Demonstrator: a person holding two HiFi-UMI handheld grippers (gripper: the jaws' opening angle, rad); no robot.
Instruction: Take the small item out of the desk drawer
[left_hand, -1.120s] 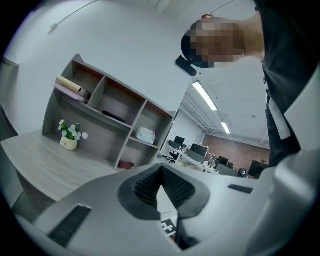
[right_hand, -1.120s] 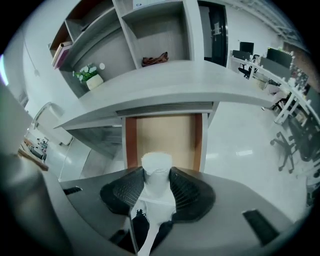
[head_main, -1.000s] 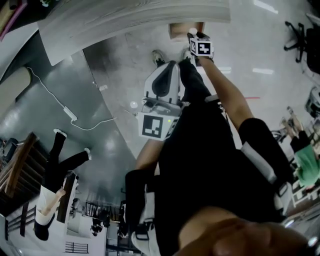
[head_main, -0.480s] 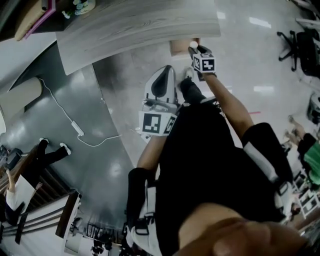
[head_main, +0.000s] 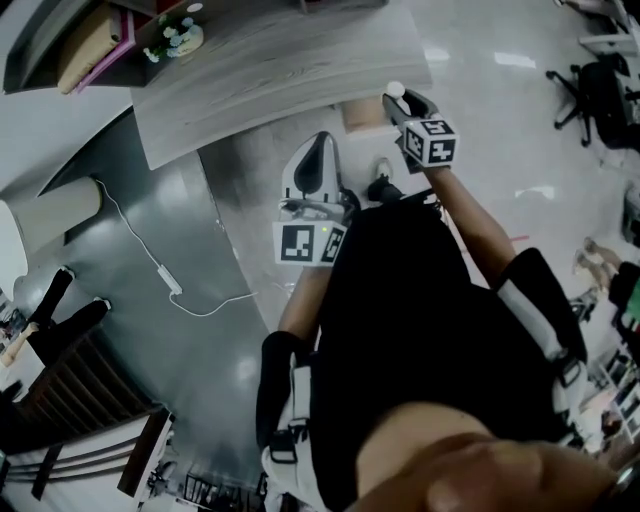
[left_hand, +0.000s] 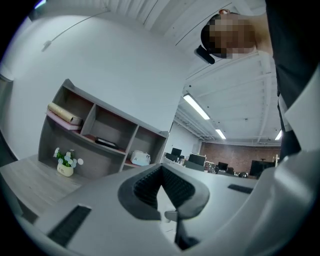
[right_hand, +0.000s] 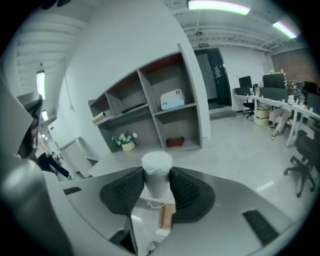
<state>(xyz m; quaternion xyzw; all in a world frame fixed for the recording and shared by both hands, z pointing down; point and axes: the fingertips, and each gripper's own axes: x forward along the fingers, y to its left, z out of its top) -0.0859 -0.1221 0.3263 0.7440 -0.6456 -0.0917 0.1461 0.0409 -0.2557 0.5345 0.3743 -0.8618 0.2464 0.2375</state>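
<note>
Small white item held in the right gripper, off the desk's front edge.

The item, a white cylinder, sits between the right gripper's pads, which press on its sides. It hangs over the floor by the desk's right front corner, above a brown box, possibly the open drawer. The left gripper is empty, tips together, near the person's waist. A flowerpot stands at the desk's far left corner.
</note>
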